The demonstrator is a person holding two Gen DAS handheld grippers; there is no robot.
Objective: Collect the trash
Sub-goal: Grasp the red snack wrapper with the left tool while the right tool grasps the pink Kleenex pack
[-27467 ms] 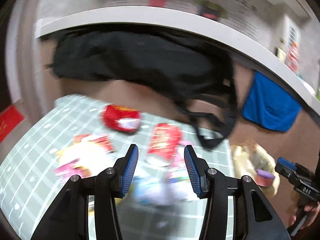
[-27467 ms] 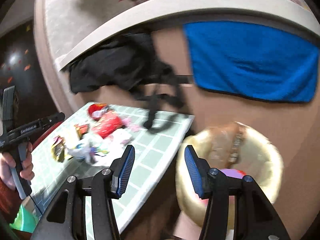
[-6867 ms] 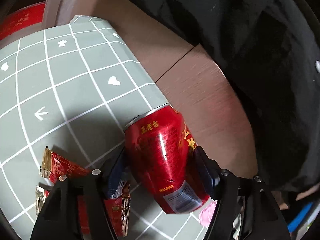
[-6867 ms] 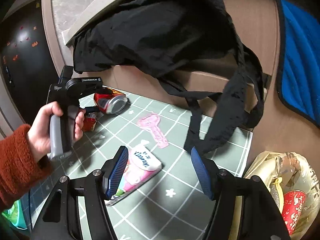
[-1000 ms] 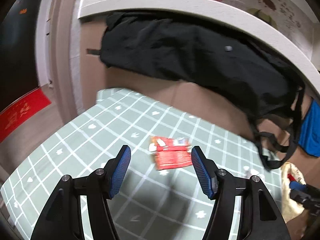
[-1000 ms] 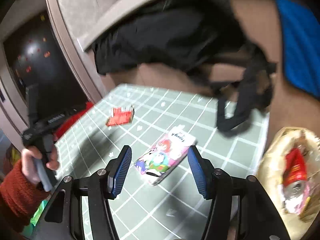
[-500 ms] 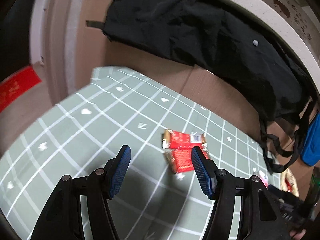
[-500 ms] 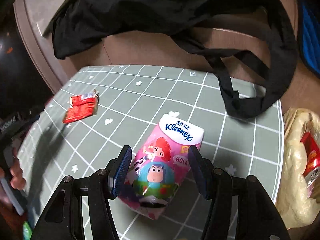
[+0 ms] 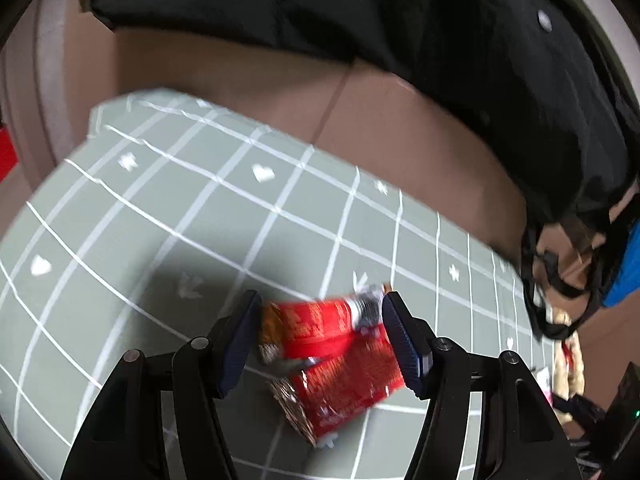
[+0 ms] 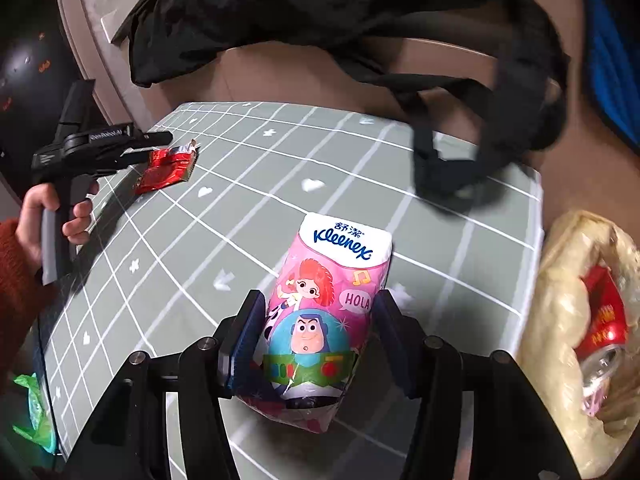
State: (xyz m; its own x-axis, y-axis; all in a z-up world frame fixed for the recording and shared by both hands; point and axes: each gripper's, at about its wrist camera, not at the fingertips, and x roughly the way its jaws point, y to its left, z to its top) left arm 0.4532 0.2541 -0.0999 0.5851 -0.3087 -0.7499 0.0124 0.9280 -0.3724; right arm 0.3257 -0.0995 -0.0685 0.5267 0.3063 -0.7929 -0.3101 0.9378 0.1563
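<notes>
My left gripper [image 9: 320, 338] is open with its jaws either side of two red snack wrappers [image 9: 336, 354] lying on the green grid mat [image 9: 200, 208]. My right gripper [image 10: 316, 344] is open, its fingers flanking a pink Kleenex tissue pack [image 10: 324, 312] that lies on the mat [image 10: 240, 184]. The right wrist view also shows the left gripper [image 10: 156, 142] over the red wrappers [image 10: 168, 168] at the mat's far left. A yellowish trash bag [image 10: 568, 320] at the right holds a red can [image 10: 600, 328].
A black bag [image 10: 320, 12] hangs over the brown wall behind the mat, its straps [image 10: 448, 160] resting on the mat's back right corner. A blue cloth [image 10: 612, 60] hangs at the far right. A green object [image 10: 32, 412] lies below the mat's left edge.
Both grippers have moved forward and down. The red wrappers now lie between the left jaws, and the tissue pack sits deeper between the right jaws.
</notes>
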